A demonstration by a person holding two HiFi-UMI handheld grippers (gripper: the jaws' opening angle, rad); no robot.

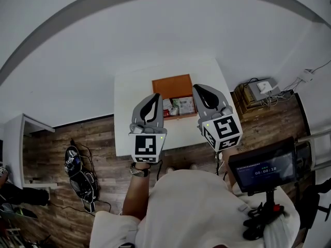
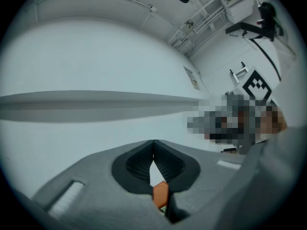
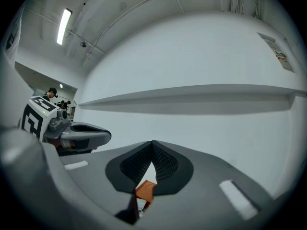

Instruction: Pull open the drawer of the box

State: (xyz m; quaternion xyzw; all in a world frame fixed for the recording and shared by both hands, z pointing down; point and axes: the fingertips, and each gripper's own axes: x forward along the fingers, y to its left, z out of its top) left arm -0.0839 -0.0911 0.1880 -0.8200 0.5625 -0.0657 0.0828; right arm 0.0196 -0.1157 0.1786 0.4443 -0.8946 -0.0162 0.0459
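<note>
Your left claw (image 1: pixel 153 98) is resting with its jaws pressed together on nothing, and your right claw (image 1: pixel 200 90) is doing the same. In each gripper view the ribbed pads (image 2: pixel 168 163) are meeting at the tips, with only a sliver of orange showing through the gap beneath them. You are holding both claws level and raised over the near part of the white table (image 1: pixel 129 94), one on each side of the wooden box (image 1: pixel 172 85). They are pointing past it at the pale wall (image 3: pixel 201 56) rather than down at it. That looks like a parked pose, not a reach. Neither claw appears to be touching the box, though the head view alone is not settling that.

The box is sitting at the middle of the table, towards the far edge, with its orange-brown top facing up. Its drawer (image 1: pixel 178 107) is standing out from the near face, towards you, between the two claws. Because it is showing its inside from above, it is reading as already pulled open, at least most of the way. Inside it, several small printed packets (image 1: pixel 184 105) are lying side by side, greenish, white and red; their print is too small to read
</note>
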